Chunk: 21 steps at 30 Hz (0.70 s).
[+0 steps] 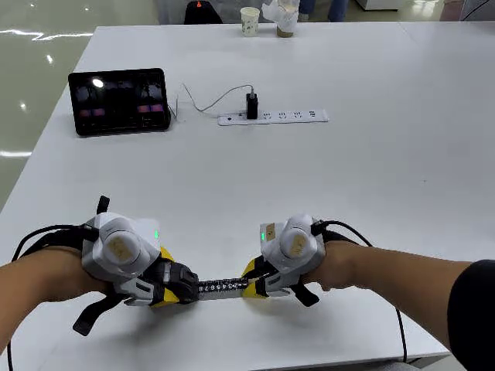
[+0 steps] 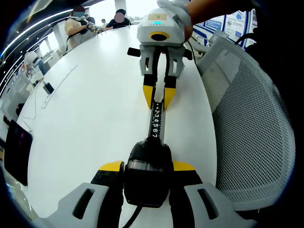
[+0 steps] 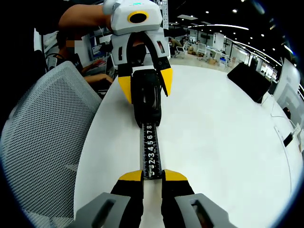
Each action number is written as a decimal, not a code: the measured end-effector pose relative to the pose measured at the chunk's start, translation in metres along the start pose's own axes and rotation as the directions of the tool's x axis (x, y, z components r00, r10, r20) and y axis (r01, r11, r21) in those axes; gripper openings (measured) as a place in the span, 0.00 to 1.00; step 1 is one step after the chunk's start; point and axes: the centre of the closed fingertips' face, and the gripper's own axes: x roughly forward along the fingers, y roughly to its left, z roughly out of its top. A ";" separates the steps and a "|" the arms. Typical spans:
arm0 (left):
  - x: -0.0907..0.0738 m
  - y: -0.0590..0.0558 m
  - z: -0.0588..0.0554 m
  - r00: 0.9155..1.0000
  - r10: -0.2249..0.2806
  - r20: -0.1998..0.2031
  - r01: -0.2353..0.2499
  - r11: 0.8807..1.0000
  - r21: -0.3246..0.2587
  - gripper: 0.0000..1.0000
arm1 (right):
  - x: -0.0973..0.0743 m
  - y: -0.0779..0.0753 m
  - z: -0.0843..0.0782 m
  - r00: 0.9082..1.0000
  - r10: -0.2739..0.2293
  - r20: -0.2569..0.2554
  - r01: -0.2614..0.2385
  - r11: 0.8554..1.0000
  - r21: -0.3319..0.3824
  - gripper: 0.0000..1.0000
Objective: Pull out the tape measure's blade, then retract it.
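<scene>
Immediately around the tape measure's black case (image 1: 182, 281), which rests on the white table (image 1: 348, 193) near its front edge, the left gripper (image 1: 172, 286) has its yellow-tipped jaws closed against the case's two sides. From the right of the case a short stretch of numbered blade (image 1: 223, 286) runs level just above the tabletop, and at its far end the right gripper (image 1: 252, 284) pinches the blade's tip, jaws almost together. Well beyond the case lie a tablet (image 1: 120, 100) and a power strip (image 1: 294, 117).
</scene>
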 end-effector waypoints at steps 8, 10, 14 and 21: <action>0.000 0.000 0.000 1.000 0.002 0.001 -0.002 1.000 0.001 0.31 | -0.003 0.000 -0.004 1.000 -0.003 0.001 0.003 1.000 0.006 0.10; 0.000 0.000 0.000 1.000 0.003 0.002 -0.003 1.000 0.000 0.31 | -0.004 0.000 -0.005 1.000 -0.003 0.000 0.003 1.000 0.006 0.10; 0.000 0.000 0.000 1.000 0.003 0.003 -0.003 1.000 -0.001 0.31 | -0.006 0.000 -0.007 1.000 -0.004 -0.003 0.004 1.000 0.004 0.10; -0.001 -0.001 0.001 1.000 0.004 0.004 -0.004 1.000 -0.002 0.31 | -0.009 0.000 -0.010 1.000 -0.006 -0.006 0.006 1.000 0.006 0.10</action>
